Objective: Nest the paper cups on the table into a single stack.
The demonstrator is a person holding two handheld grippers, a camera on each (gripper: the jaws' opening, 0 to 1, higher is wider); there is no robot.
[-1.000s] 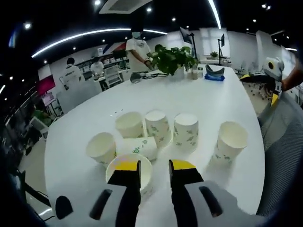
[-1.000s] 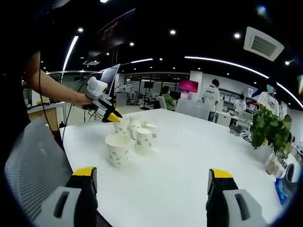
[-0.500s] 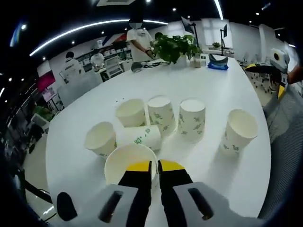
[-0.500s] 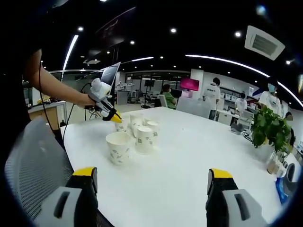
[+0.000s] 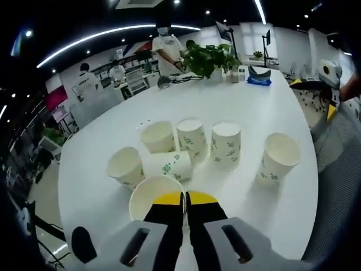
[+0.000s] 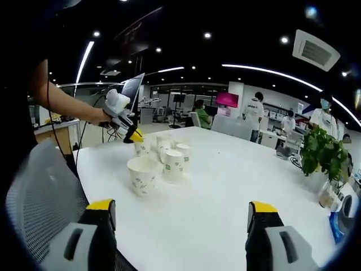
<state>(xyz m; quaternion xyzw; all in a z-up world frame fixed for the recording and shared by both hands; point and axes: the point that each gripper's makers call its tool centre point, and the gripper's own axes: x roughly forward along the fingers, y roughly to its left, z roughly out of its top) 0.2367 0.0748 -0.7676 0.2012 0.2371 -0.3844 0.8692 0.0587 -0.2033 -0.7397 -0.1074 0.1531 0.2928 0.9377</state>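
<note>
Left fingers [image 5: 168, 199] are pinched on the cup [image 5: 153, 195] rim near the table [image 5: 248, 113] edge, right gripper [image 6: 177, 217] spread empty; it should be kept upright when lifted over another cup.

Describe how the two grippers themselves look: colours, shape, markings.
The left gripper has two grey jaws with black inner faces, yellow tips and dark oval slots in its body. The right gripper matches: grey bodies, black jaws, yellow caps. Seen from the right gripper view, a dark cable trails beneath the left gripper.

Seven paper cups [image 5: 228, 145] — one potted plant [image 5: 207, 57] — one white table [image 5: 265, 107].
</note>
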